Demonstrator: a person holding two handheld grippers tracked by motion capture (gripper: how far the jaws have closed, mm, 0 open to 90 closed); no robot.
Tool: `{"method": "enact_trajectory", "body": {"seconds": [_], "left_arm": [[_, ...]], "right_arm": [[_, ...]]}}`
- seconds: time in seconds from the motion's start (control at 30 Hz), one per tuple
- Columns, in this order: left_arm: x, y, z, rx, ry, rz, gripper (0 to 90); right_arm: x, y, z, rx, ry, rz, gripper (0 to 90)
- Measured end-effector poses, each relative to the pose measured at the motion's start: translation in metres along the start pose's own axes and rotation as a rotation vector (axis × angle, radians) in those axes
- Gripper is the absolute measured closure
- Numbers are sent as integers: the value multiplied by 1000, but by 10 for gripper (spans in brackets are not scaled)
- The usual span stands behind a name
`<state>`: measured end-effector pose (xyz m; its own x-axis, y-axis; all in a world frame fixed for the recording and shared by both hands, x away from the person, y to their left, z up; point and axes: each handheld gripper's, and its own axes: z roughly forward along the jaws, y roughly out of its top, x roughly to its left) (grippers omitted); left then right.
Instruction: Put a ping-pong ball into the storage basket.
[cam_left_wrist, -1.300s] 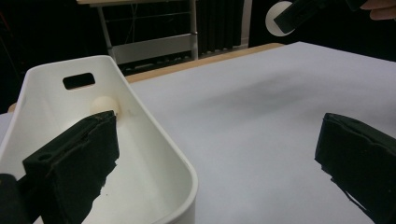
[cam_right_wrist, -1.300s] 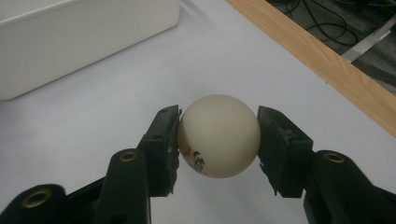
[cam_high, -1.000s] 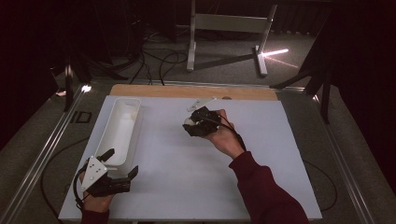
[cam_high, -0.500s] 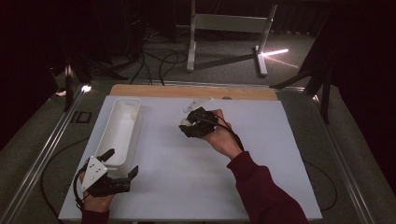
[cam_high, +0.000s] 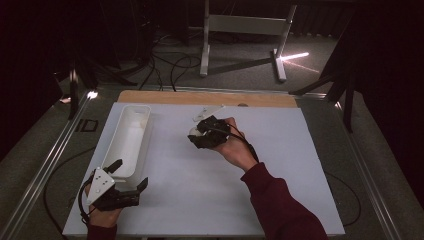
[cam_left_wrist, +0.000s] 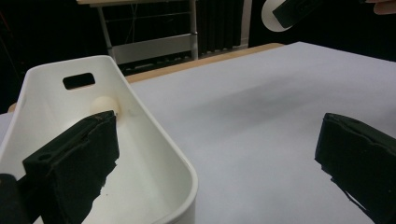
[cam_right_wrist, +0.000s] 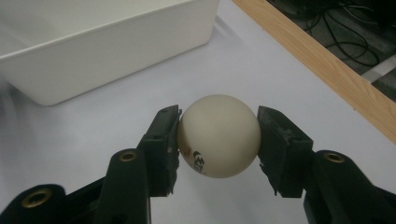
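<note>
A cream ping-pong ball (cam_right_wrist: 218, 136) with dark print sits pinched between the two black jaws of my right gripper (cam_right_wrist: 218, 140), held just above the white table mat. From above, that right gripper (cam_high: 196, 136) is near the mat's middle, right of the long white bin (cam_high: 129, 142), with the ball (cam_high: 193, 132) at its tip. My left gripper (cam_high: 129, 175) rests open at the front left, one jaw over the bin's near end. A second cream ball (cam_left_wrist: 105, 105) lies inside the bin (cam_left_wrist: 154, 135) toward its far end.
A wooden strip (cam_high: 210, 98) borders the mat's far edge. Beyond it stand a metal frame (cam_high: 240, 30) and floor cables (cam_high: 170, 70). Metal rails (cam_high: 45, 165) run along the table's left side. The mat (cam_high: 300, 165) spreads wide to the right.
My right gripper with the ball has drifted slightly left and toward the front, closer to the bin. The left gripper has stayed put.
</note>
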<state>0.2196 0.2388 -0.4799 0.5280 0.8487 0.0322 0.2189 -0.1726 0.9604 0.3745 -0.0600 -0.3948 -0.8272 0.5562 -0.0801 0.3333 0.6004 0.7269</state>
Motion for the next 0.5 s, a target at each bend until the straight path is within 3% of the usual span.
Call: {"method": "enact_trajectory", "body": {"seconds": [0.5], "left_arm": [[0,0,0,-1,1,0,2]], "right_arm": [[8,6,2,-17,20,-17,504]]}}
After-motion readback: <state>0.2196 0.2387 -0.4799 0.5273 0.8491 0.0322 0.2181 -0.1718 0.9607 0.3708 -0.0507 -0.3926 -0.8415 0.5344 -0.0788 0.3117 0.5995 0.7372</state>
